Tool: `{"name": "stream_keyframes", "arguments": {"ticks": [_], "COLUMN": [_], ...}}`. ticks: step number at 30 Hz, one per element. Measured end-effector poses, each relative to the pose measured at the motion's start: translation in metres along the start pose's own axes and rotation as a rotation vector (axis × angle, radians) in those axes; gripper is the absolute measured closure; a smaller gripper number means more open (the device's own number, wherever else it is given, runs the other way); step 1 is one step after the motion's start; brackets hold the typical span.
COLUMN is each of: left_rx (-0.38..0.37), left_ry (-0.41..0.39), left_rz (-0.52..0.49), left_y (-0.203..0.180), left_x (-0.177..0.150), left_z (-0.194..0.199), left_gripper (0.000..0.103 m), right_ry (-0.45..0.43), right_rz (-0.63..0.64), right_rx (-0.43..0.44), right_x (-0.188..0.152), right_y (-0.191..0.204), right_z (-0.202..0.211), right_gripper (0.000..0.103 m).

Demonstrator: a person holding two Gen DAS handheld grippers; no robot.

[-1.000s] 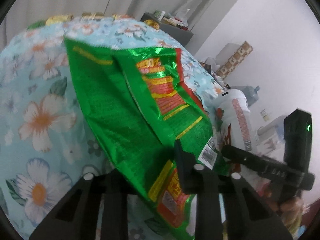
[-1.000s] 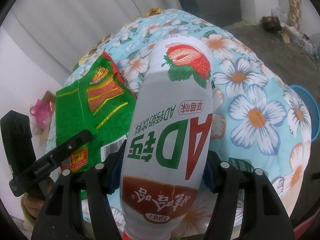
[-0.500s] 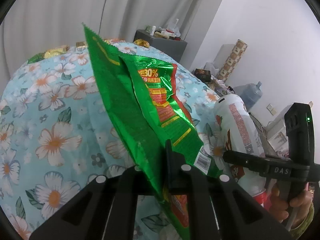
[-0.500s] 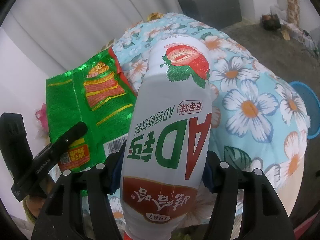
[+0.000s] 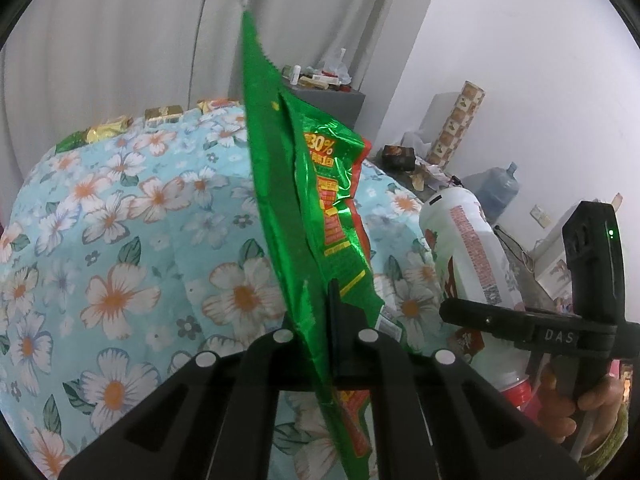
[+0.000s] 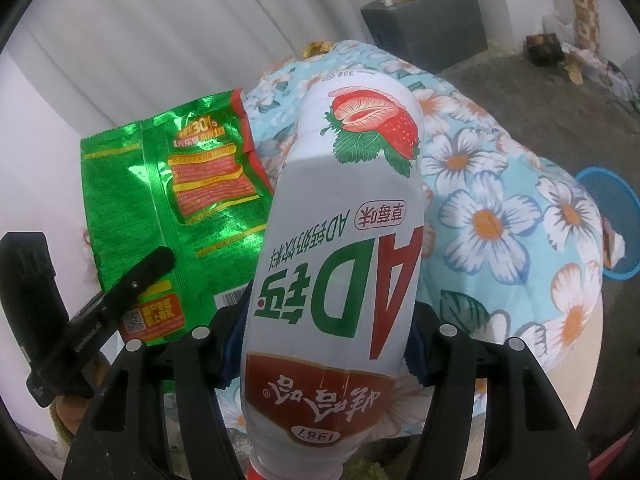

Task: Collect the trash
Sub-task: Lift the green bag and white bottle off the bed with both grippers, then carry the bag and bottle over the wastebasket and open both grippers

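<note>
wrapper (image 5: 320,216) left of bottle (image 5: 468,248) | both above bedspread (image 5: 120,240)

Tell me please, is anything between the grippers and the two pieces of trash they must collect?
No. The left gripper is shut on the green snack bag, and the right gripper is shut on the white strawberry bottle. Both are held above the floral cloth.
</note>
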State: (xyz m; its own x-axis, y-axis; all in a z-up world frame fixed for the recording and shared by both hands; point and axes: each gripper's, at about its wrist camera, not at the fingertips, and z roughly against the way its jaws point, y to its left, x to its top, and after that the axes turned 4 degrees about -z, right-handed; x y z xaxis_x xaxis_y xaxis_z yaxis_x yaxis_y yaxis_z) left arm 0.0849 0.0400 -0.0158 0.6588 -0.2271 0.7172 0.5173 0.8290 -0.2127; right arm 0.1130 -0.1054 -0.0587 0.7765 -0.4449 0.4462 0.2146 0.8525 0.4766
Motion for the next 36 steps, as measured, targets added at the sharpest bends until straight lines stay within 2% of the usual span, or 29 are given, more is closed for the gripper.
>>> {"name": "stream_keyframes", "arguments": {"ticks": [14,22,27,31,34,36], "left_rx": [-0.011,-0.069,-0.152,-0.253,-0.344,-0.392], "left_ry": [-0.021,-0.022,0.007,0.04,0.1,0.172], "left_rz": [-0.065,-0.145,-0.18,-0.22,-0.243,-0.238], "left_y": [-0.03,-0.075,-0.109,-0.15,-0.185,-0.207], "left_x": [0.013,0.041,0.067,0.095,0.114,0.122], "left_z": [0.005,-0.005,-0.027,-0.055,-0.09,-0.122], "left_gripper": [0.102,0.102,0.103,0.103,0.103,0.103], "right_ry": [-0.033,-0.102,-0.168,-0.254,-0.325,-0.356], "right_rz": [-0.047,-0.113,-0.2,-0.29,-0.384,-0.474], "right_rx": [0.052,0.088,0.096,0.068,0.021,-0.015], "right_x": [-0.002,-0.003,-0.003,-0.003,-0.003,-0.007], "right_y": [-0.024,-0.055,-0.093,-0.133,-0.174,-0.209], "right_z": [0.027,0.057,0.083,0.115,0.139,0.152], "right_gripper": [0.044,0.044,0.044,0.044,0.044,0.044]}}
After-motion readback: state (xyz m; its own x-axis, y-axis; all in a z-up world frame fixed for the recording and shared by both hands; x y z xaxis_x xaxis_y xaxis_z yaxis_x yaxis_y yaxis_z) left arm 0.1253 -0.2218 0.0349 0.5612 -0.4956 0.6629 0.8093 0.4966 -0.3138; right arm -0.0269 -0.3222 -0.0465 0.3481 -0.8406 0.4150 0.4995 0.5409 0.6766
